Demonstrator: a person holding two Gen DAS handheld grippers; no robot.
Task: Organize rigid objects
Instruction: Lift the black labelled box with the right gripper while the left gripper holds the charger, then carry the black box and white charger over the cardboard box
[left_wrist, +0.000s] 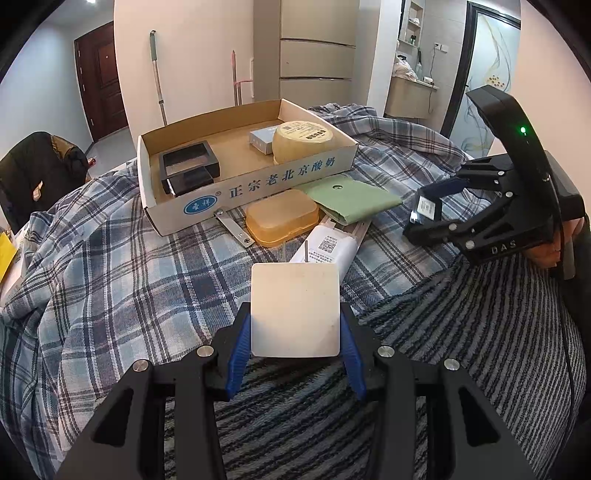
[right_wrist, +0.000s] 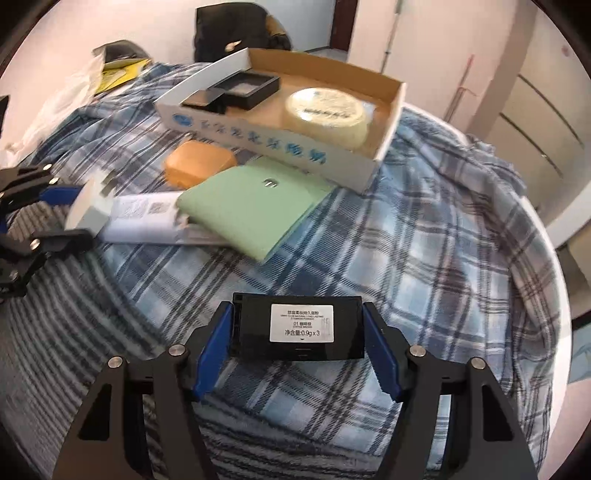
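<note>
You had everything laid on a bed covered by a plaid blanket (left_wrist: 110, 266). The cardboard box (left_wrist: 258, 192) sat on it as your landmark, open at the top. Inside the box, a round cream container (left_wrist: 306, 142) stood at one end with a small silver box (left_wrist: 260, 140) just beside it, and two black square trays (left_wrist: 188, 166) lay at the other end, overlapping.

Just in front of the box's printed wall lay a green pouch (right_wrist: 251, 210), an orange plastic case (left_wrist: 280, 218) next to it, and a metal clip (left_wrist: 234, 229) touching the box's lower edge. A white printed packet (left_wrist: 327, 249) lay nearer you than the pouch, partly under it.

Your left gripper (left_wrist: 295, 328), well in front of the box, held a flat white square piece (left_wrist: 295, 310) between its blue fingers (left_wrist: 240, 347). Your right gripper (right_wrist: 299, 332), off to the green-pouch side of the box, had its fingers set against the ends of a black labelled case (right_wrist: 299, 328); that view was blurred, but the case seemed to be clear of the blanket.
</note>
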